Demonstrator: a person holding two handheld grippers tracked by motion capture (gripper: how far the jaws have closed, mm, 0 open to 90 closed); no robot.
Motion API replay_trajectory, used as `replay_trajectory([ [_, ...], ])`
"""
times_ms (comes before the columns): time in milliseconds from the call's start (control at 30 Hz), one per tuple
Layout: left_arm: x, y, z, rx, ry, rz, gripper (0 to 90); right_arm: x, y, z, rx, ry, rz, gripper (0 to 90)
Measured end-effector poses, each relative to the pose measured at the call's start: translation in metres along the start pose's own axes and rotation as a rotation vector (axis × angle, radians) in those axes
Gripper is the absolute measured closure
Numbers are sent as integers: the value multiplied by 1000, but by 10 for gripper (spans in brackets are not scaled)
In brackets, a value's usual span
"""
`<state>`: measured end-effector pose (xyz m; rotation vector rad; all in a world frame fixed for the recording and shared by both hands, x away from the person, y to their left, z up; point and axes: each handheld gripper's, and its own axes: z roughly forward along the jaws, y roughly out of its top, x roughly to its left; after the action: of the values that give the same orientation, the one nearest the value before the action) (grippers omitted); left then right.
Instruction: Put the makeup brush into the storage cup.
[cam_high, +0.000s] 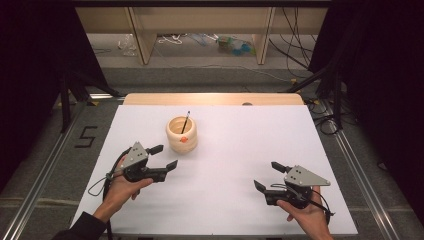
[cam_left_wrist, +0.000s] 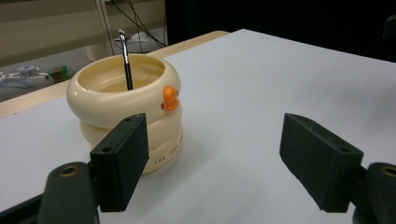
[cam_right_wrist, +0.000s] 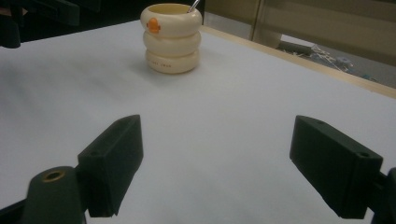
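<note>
A cream ringed cup (cam_high: 181, 134) with a small orange duck mark stands on the white table (cam_high: 235, 150), left of the middle. A thin black brush (cam_high: 185, 122) leans inside it. My left gripper (cam_high: 164, 157) hovers just left of the cup, open, with nothing between its jaws. The left gripper view has the cup (cam_left_wrist: 125, 112) close ahead with the brush (cam_left_wrist: 126, 63) in it, the gripper (cam_left_wrist: 219, 161) wide apart. My right gripper (cam_high: 267, 175) rests low at the right front, open and empty. In the right gripper view the cup (cam_right_wrist: 171, 37) is far off beyond the gripper (cam_right_wrist: 217, 168).
The table's wooden far edge (cam_high: 212, 98) lies behind the cup. Beyond it are wooden shelf legs (cam_high: 142, 35) and loose cables (cam_high: 295, 55) on the floor. Metal rails (cam_high: 360, 170) run along both sides of the table.
</note>
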<state>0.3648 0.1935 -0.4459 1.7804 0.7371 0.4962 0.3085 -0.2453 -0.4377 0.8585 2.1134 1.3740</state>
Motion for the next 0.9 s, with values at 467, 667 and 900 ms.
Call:
replay_trajectory([
  [467, -7, -4, -9, -19, -13, 1, 240, 0, 0, 0, 3, -2, -1, 186],
  [667, -10, -6, -12, -19, -20, 1, 240, 0, 0, 0, 6, 7, 9, 185],
  [900, -10, -8, -18, -30, -8, 7, 240, 1, 0, 0, 5, 3, 6, 184],
])
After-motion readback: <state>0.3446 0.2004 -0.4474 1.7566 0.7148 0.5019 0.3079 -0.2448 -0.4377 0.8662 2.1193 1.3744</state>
